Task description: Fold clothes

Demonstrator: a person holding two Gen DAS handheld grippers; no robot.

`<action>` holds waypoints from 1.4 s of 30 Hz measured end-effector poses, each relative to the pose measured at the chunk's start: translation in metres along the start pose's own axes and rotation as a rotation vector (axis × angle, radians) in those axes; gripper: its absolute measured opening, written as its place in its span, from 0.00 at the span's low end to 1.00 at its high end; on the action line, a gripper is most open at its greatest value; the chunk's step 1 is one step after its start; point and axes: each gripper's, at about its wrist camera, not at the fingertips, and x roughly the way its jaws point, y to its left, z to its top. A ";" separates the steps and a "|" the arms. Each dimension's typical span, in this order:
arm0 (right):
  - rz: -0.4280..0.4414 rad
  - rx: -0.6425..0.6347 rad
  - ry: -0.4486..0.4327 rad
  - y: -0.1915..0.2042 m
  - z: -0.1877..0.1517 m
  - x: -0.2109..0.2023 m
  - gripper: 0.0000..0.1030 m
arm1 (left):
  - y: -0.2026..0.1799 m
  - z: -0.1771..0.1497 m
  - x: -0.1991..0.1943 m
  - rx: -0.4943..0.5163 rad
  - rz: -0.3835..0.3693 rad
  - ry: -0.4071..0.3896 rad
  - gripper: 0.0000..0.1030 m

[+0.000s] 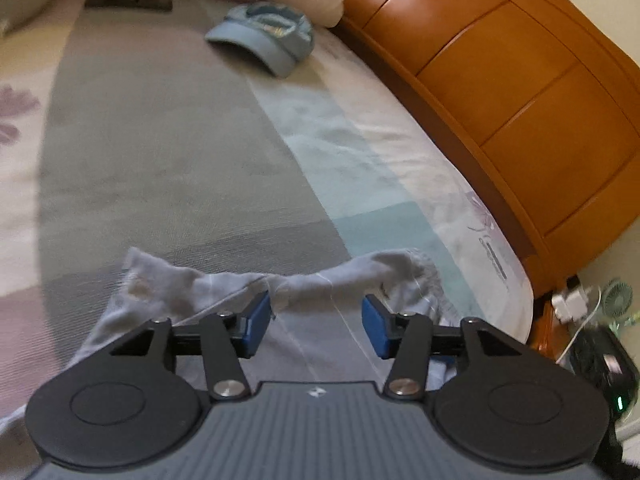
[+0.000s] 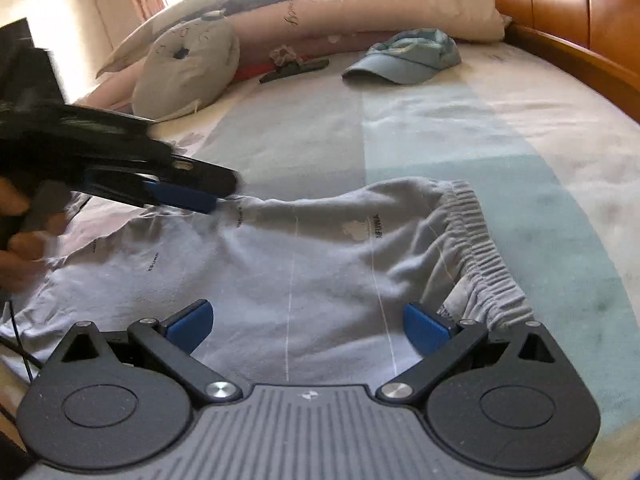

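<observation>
A light grey garment [image 2: 320,264] with thin white lines and a gathered elastic waistband [image 2: 480,256] lies spread on the bed sheet [image 2: 440,128]. My right gripper [image 2: 308,326] hovers over its near part, jaws wide open with nothing pinched. My left gripper [image 2: 212,200], held by a hand [image 2: 20,236], reaches in from the left, its tips at the garment's far edge. In the left wrist view the garment [image 1: 320,280] has a raised, rumpled far edge. The left gripper [image 1: 316,324] stands open there, blue pads [image 1: 258,320] apart and not pressing the cloth.
A blue cap [image 2: 404,60] lies further up the bed, with a dark clip [image 2: 294,70], a round grey cushion [image 2: 188,64] and long pillows [image 2: 380,4] behind. A curved wooden headboard [image 1: 500,80] borders the bed. A small fan [image 1: 618,296] and a dark device sit beyond the edge.
</observation>
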 end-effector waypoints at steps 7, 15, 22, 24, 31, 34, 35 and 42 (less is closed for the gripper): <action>0.026 0.038 0.009 0.006 0.008 -0.004 1.00 | 0.016 -0.054 -0.070 -0.007 0.121 0.000 0.64; 0.096 -0.048 0.047 0.045 0.020 0.003 1.00 | 0.063 -0.122 -0.102 -0.202 0.152 -0.044 0.67; 0.084 -0.114 0.114 0.091 0.014 0.017 1.00 | 0.072 -0.122 -0.131 -0.147 0.185 -0.070 0.70; 0.067 -0.128 0.138 0.101 0.011 0.023 1.00 | 0.085 -0.127 -0.135 -0.163 0.207 -0.048 0.70; -0.061 -0.215 0.189 0.127 -0.002 0.038 1.00 | 0.103 -0.138 -0.156 -0.180 0.187 -0.027 0.70; -0.092 -0.236 0.201 0.131 -0.003 0.041 1.00 | 0.098 -0.130 -0.157 -0.156 0.190 -0.048 0.70; -0.093 -0.223 0.203 0.130 -0.002 0.041 1.00 | 0.096 -0.126 -0.155 -0.145 0.185 -0.053 0.70; -0.100 -0.227 0.216 0.132 -0.001 0.042 1.00 | 0.088 -0.131 -0.134 -0.114 0.217 -0.017 0.71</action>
